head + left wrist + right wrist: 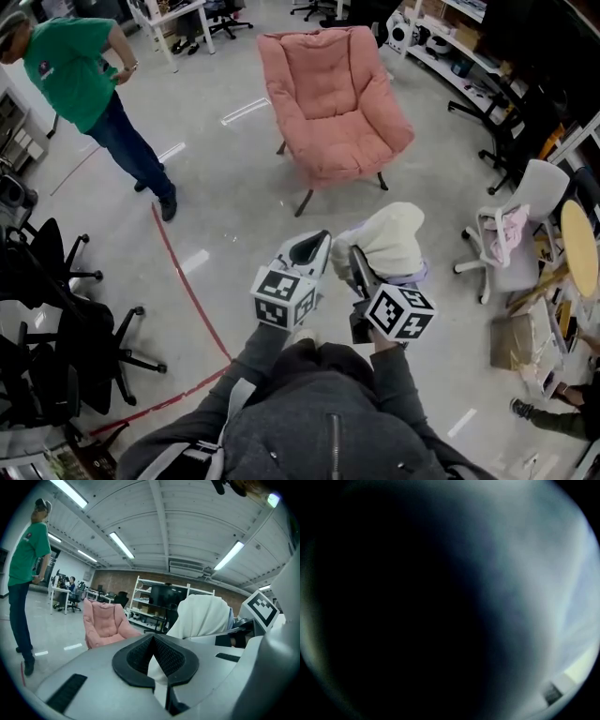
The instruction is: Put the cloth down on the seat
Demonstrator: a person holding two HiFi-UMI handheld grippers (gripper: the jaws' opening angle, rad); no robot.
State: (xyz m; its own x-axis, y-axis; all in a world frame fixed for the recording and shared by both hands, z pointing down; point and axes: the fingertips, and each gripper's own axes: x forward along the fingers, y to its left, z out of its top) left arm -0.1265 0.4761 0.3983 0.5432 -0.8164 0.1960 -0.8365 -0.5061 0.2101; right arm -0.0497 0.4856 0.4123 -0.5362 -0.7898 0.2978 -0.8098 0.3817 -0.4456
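A white cloth [394,239] is bunched up in front of me, above the floor. My right gripper [361,267] carries it, and the bundle hides most of its jaws. The cloth [525,573] lies over the right gripper view and covers it all. My left gripper [309,253] is just left of the bundle. In the left gripper view its black pads [173,660] are closed with a strip of white fabric between them, and the cloth [204,616] bulges to the right. The pink armchair [333,103] stands ahead across the floor, with nothing on its seat [105,623].
A person in a green shirt [84,84] stands at the far left. Black office chairs [56,319] crowd the left edge. A white chair [516,234] with pink fabric and a round wooden table [581,248] are on the right. Red tape [187,291] crosses the floor. Shelves [154,597] stand behind the armchair.
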